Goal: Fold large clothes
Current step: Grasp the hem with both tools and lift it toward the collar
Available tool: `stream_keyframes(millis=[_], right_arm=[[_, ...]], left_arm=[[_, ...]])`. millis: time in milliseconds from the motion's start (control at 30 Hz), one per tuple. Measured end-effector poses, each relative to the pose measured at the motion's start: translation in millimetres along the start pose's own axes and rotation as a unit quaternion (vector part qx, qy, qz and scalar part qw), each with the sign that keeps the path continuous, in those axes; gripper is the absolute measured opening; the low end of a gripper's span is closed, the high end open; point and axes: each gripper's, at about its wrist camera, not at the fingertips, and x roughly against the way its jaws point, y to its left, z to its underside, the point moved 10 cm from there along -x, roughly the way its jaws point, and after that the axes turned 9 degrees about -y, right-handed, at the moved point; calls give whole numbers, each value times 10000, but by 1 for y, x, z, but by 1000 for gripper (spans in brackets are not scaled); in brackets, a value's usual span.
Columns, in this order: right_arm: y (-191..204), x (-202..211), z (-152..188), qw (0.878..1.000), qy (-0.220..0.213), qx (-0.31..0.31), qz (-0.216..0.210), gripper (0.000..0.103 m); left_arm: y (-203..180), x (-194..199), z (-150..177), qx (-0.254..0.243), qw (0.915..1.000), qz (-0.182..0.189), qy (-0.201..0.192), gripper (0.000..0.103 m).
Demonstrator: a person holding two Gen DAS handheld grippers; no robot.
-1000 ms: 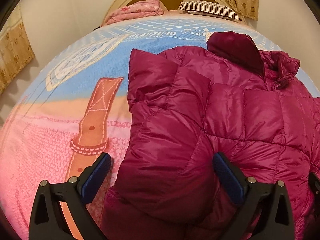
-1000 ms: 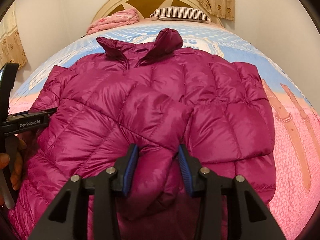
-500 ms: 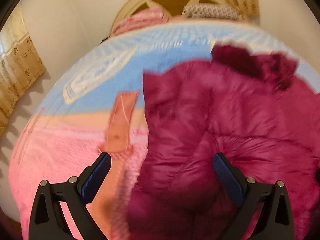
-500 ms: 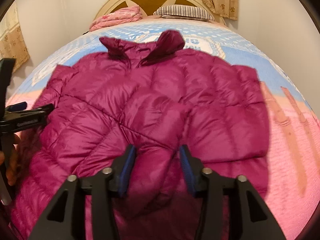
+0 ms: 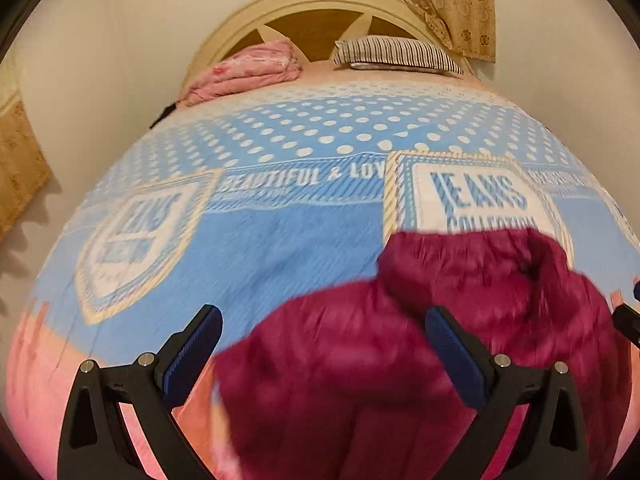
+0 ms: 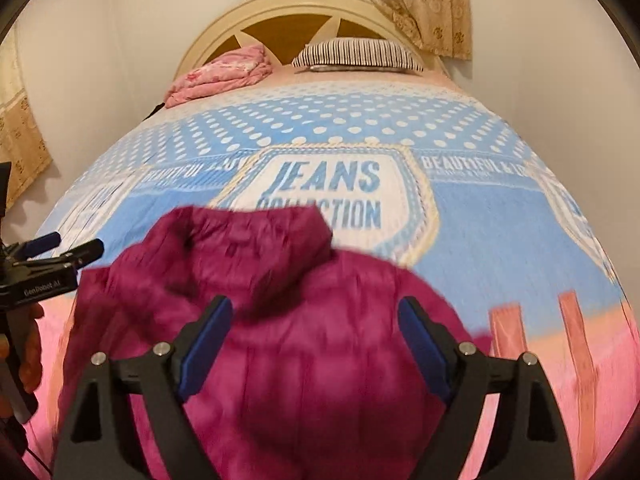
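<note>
A magenta puffer jacket (image 5: 500, 280) lies on the bed, blurred by motion, with its collar end toward the headboard. My left gripper (image 5: 323, 316) hovers over the jacket's left part with its jaws wide and no pad touching the fabric. The jacket (image 6: 280, 264) fills the lower middle of the right wrist view. My right gripper (image 6: 315, 304) is above it, its jaws opening, and the fabric shows between the blue pads without being pressed. The left gripper (image 6: 72, 242) also appears at the left edge of that view, held by a hand (image 6: 28, 344).
The bed cover (image 5: 280, 240) is blue with white dots and "JEANS" badges, turning pink toward me. A striped pillow (image 5: 396, 54) and a folded pink blanket (image 5: 248, 72) lie by the cream headboard (image 5: 320, 4). Walls and curtains (image 6: 404, 4) close in on both sides.
The right gripper let go of the jacket fold it was pinching and its jaws spread wide. Both grippers rose and moved toward the headboard, so the jacket now sits lower in both views.
</note>
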Motion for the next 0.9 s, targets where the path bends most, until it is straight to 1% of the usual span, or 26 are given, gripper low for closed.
stream_keyframes(millis=[100,200,233,300,333,367,400,433,467,500,600,700,767,833,900], right_arm=[[-5,-38,-20,9996,269,-38,-56,87],[-5,-70,-29,9983,574,67,-30,87],[-4,-76,-30,9980,631,106,-15,87],[-1,-95,-24,9952,934,278,-32,86],[-2,-102,-18,9932,1088,405,22,81],[-3,-106,-15,9917,1176,508,66,75],[-4,-111,-7,9894,1299,637,115,58],[-5,-113,-4,9880,1372,691,136,35],[-7,-113,0,9874,1390,741,164,25],[-9,-110,-1,9878,1319,804,198,16],[-9,-83,-5,9886,918,1158,288,12],[-10,-60,-1,9867,654,1443,354,9],[-11,-46,7,9850,546,1598,367,9],[-12,-37,18,9837,482,1697,344,8],[-9,-38,24,9819,451,1801,363,8]], left_arm=[[-13,-41,-13,-123,9995,24,279,102],[-20,-71,-15,-331,9983,-10,487,102],[-23,-79,-14,-363,9980,15,518,102],[-27,-88,-11,-428,9973,107,591,100],[-31,-92,-8,-458,9968,192,631,96],[-34,-94,-5,-493,9962,275,660,74],[-38,-96,1,-568,9947,391,756,43],[-43,-97,4,-607,9932,520,847,27],[-46,-95,7,-603,9922,635,889,9],[-47,-90,7,-604,9924,663,837,9],[-45,-59,-4,-912,9940,551,234,9],[-40,-37,-3,-1006,9932,590,-63,8],[-36,-27,6,-1033,9927,602,-159,8],[-34,-23,20,-1069,9921,637,-137,8],[-33,-24,37,-1095,9920,621,-57,7]])
